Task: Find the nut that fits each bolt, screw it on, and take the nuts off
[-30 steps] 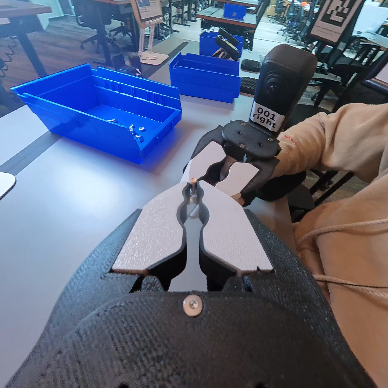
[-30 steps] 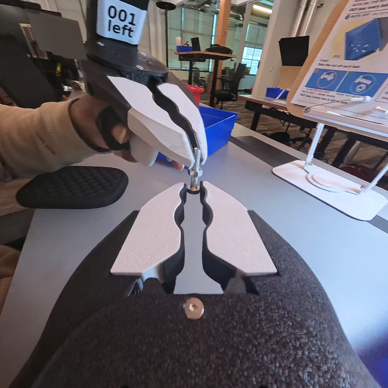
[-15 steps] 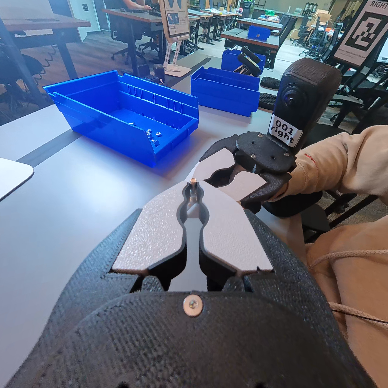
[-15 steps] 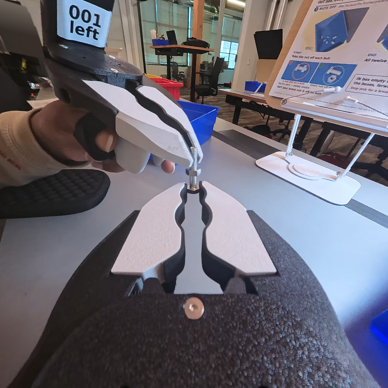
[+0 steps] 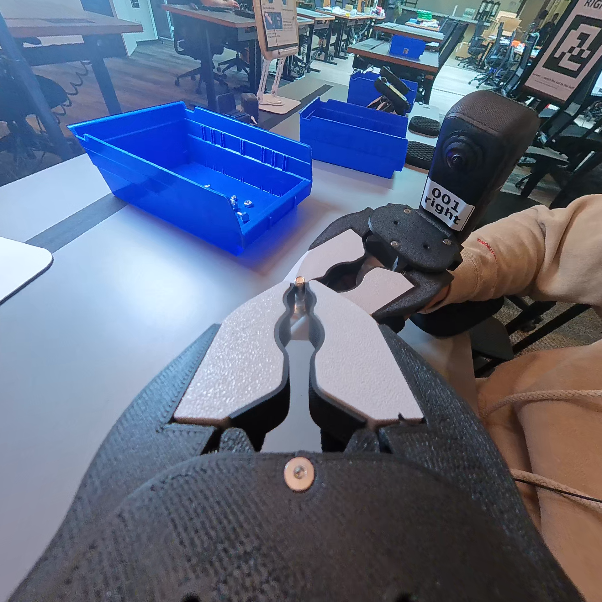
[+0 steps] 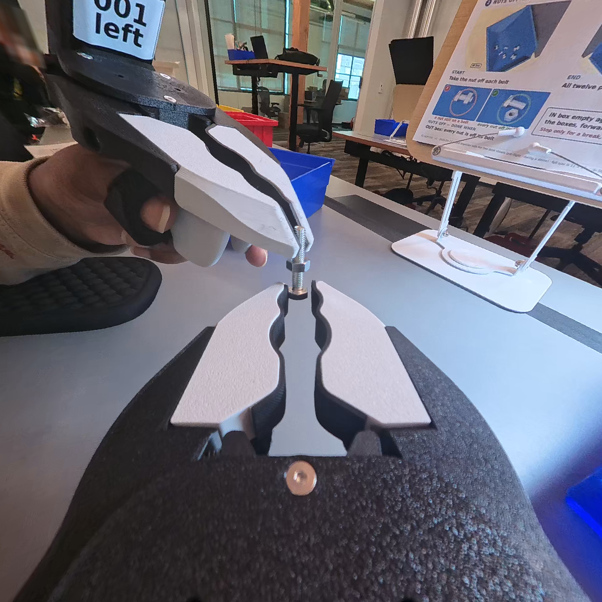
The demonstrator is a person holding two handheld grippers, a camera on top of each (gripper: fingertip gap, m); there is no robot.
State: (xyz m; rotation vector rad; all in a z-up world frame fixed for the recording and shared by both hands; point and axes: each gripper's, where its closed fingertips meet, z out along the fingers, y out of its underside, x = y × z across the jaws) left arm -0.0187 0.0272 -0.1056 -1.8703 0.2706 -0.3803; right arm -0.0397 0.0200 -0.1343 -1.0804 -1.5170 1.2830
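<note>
The left gripper [image 6: 301, 241], black-bodied with white textured fingers, is pinched narrow on the upper threads of a small silver steel bolt [image 6: 299, 260], which hangs from its tips at frame centre in the right wrist view, long axis near vertical, head down. A dark hexagonal nut [image 6: 298, 265] sits about midway along the shank. The right gripper [image 6: 299, 290] lies directly below, jaws parted a little on either side of the bolt's dark head; whether they touch it I cannot tell. In my judgement the coming move turns on this: the nut is just above the right fingertips, on the same vertical line, so the right gripper is the nearer one to take and turn it.

Farther out, upper left in the left wrist view, a large blue plastic bin [image 5: 169, 198] stands on the pale grey table [image 5: 97, 309], with about five small loose metal pieces [image 5: 239, 207] near its open front. Two more blue bins [image 5: 351, 143] stand behind it. A white-based instruction stand [image 6: 472, 273] fills the right of the right wrist view.
</note>
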